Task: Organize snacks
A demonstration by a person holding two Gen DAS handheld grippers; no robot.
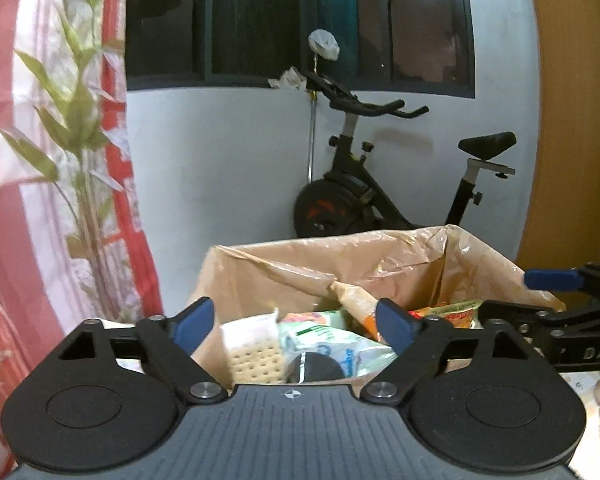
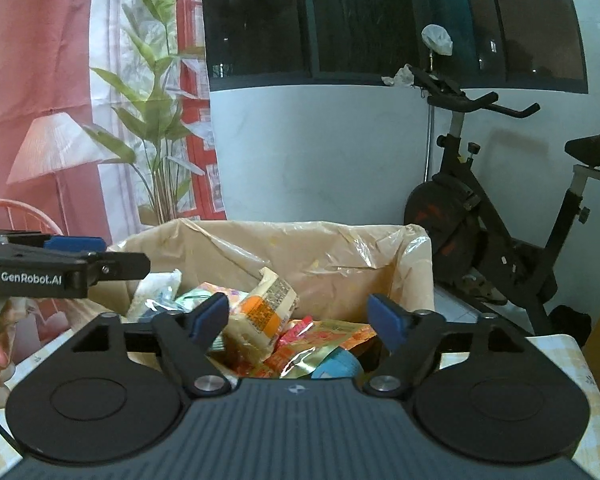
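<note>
A cardboard box lined with clear plastic (image 1: 300, 268) (image 2: 320, 256) stands in front of both grippers, filled with several snack packets. Below my left gripper (image 1: 294, 322) lie a cracker pack (image 1: 254, 354), a green and white packet (image 1: 320, 332) and a dark round lid (image 1: 314, 368). Its jaws stand wide open over them and hold nothing. My right gripper (image 2: 300, 318) is open too, above a yellow and orange pack (image 2: 266, 312), red and gold wrappers (image 2: 320, 344) and a blue packet (image 2: 338, 364). Each gripper shows at the edge of the other's view.
A black exercise bike (image 1: 384, 184) (image 2: 500, 216) stands against the white wall behind the box. A red and white curtain with a leafy print (image 1: 60, 160) (image 2: 100, 120) hangs on the left. A patterned tablecloth (image 2: 580, 360) shows at the right, a wooden panel (image 1: 572, 120) beyond.
</note>
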